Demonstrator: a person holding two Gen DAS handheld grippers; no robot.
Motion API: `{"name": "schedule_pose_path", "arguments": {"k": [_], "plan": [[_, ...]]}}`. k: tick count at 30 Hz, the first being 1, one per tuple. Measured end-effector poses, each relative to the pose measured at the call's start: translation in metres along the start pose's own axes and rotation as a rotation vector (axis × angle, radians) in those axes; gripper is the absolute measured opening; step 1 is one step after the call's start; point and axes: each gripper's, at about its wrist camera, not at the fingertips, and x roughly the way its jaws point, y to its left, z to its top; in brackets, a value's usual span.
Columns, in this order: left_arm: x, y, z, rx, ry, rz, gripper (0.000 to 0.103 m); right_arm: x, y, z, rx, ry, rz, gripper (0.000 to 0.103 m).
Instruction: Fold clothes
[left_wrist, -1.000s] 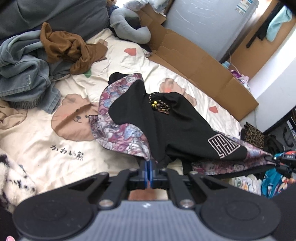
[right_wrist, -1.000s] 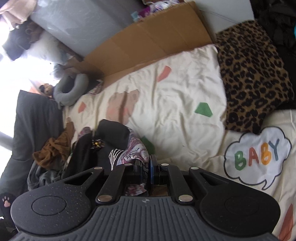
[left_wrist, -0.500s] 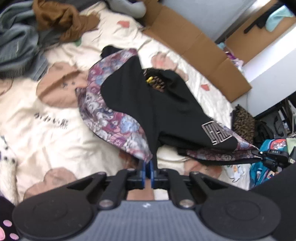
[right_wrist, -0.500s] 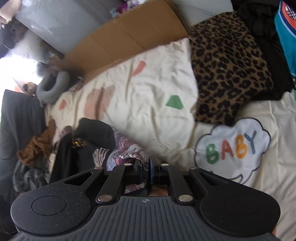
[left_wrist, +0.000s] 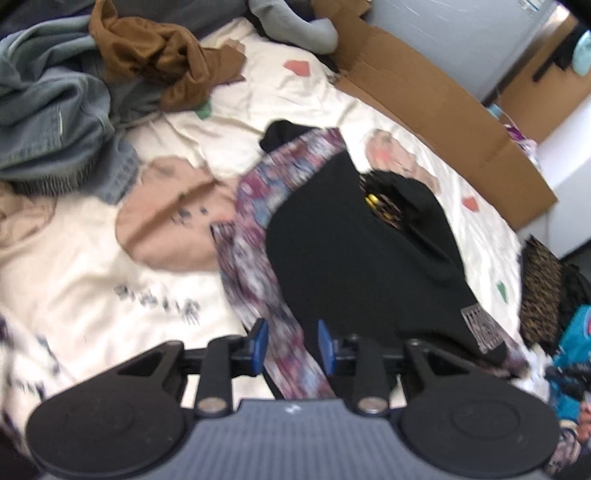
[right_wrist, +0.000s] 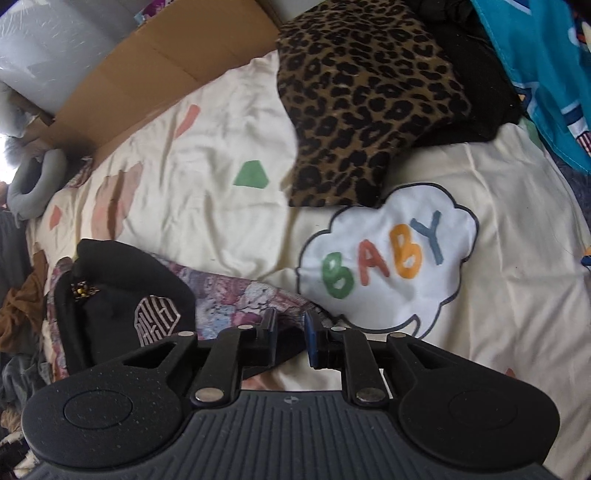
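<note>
A black garment (left_wrist: 354, 251) with a purple patterned lining (left_wrist: 258, 266) and a pale square emblem (left_wrist: 482, 328) lies spread on the cream bedsheet (left_wrist: 74, 295). My left gripper (left_wrist: 291, 345) is open, and a strip of the lining lies between its blue pads without being pinched. In the right wrist view the same garment (right_wrist: 122, 291) lies at the lower left, emblem (right_wrist: 155, 317) up. My right gripper (right_wrist: 290, 338) is open too, its pads apart over the lining's edge (right_wrist: 251, 299).
A heap of jeans (left_wrist: 48, 110) and a brown garment (left_wrist: 162, 59) sits at the bed's far left. Cardboard (left_wrist: 443, 122) lines the far edge, with a grey neck pillow (left_wrist: 295, 26). A leopard-print cushion (right_wrist: 365, 96), teal cloth (right_wrist: 546, 70) and a "BABY" print (right_wrist: 388, 258) lie to the right.
Both grippers were shut on the garment's lining and held it stretched and lifted; now both have opened and the garment lies slack on the bed.
</note>
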Motion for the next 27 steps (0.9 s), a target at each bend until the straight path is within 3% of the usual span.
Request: {"name": "schedule_pose_path", "arguments": {"k": [8, 12, 15, 19, 20, 23, 27], "plan": [[0.050, 0.017, 0.036, 0.055, -0.041, 0.104, 0.032, 0.017, 0.005, 0.003, -0.017, -0.012, -0.024, 0.025], [0.076, 0.021, 0.049, 0.112, -0.032, 0.181, 0.032, 0.021, 0.013, 0.008, -0.035, -0.022, -0.026, 0.025], [0.092, 0.028, 0.059, 0.131, -0.028, 0.199, 0.033, 0.025, 0.020, 0.012, -0.060, -0.024, -0.023, 0.027], [0.117, 0.031, 0.065, 0.195, 0.015, 0.212, 0.033, 0.033, 0.028, 0.014, -0.092, -0.017, -0.027, 0.037], [0.123, 0.031, 0.066, 0.219, 0.027, 0.214, 0.034, 0.036, 0.030, 0.014, -0.101, -0.013, -0.027, 0.037], [0.135, 0.030, 0.065, 0.317, 0.043, 0.223, 0.053, 0.045, 0.035, 0.013, -0.111, 0.000, -0.036, 0.041], [0.149, 0.034, 0.065, 0.376, 0.063, 0.207, 0.055, 0.055, 0.041, 0.013, -0.126, 0.010, -0.044, 0.044]]}}
